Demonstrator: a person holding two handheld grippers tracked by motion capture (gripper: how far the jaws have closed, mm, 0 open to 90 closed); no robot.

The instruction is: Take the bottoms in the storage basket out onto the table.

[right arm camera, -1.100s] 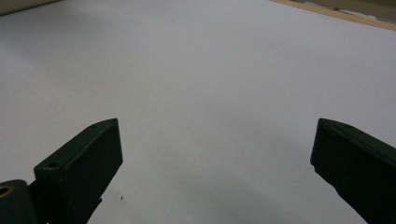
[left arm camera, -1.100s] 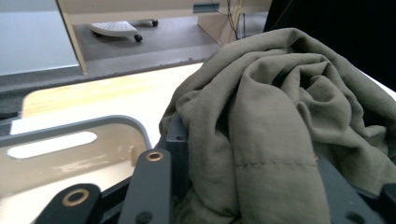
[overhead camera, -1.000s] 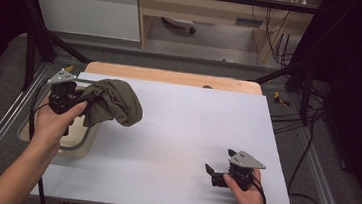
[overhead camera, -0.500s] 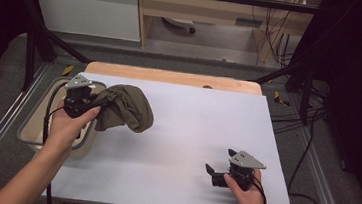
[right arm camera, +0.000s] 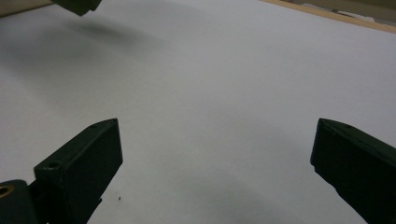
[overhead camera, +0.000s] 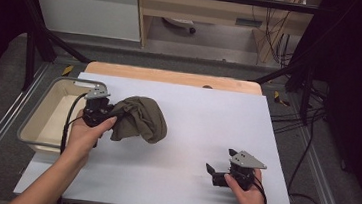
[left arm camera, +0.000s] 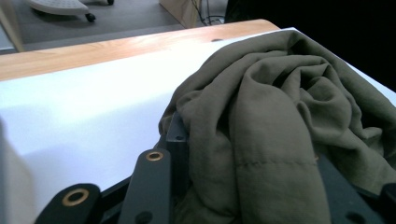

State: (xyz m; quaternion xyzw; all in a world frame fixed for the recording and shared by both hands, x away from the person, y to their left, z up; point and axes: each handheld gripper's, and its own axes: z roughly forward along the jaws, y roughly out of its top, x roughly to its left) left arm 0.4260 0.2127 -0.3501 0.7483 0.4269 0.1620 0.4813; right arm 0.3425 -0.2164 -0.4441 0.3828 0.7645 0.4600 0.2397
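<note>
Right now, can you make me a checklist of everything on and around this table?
Surface: white sheet over a wooden table.
Job's things: crumpled olive cloth, bunched up.
Clutter: beige bin at the table's left edge.
Grippers: left gripper shut on the cloth; right gripper open, nothing between its fingers.
Cables: black cable from the left gripper; loose cables on the floor.
Surroundings: grey floor, white cabinet.

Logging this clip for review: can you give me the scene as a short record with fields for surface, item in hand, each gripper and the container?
surface: white table top
item: olive cloth, bunched, at the table's left
left gripper: shut on the cloth
right gripper: open, low over bare table, nothing between the jaws
container: beige bin off the table's left edge
</note>
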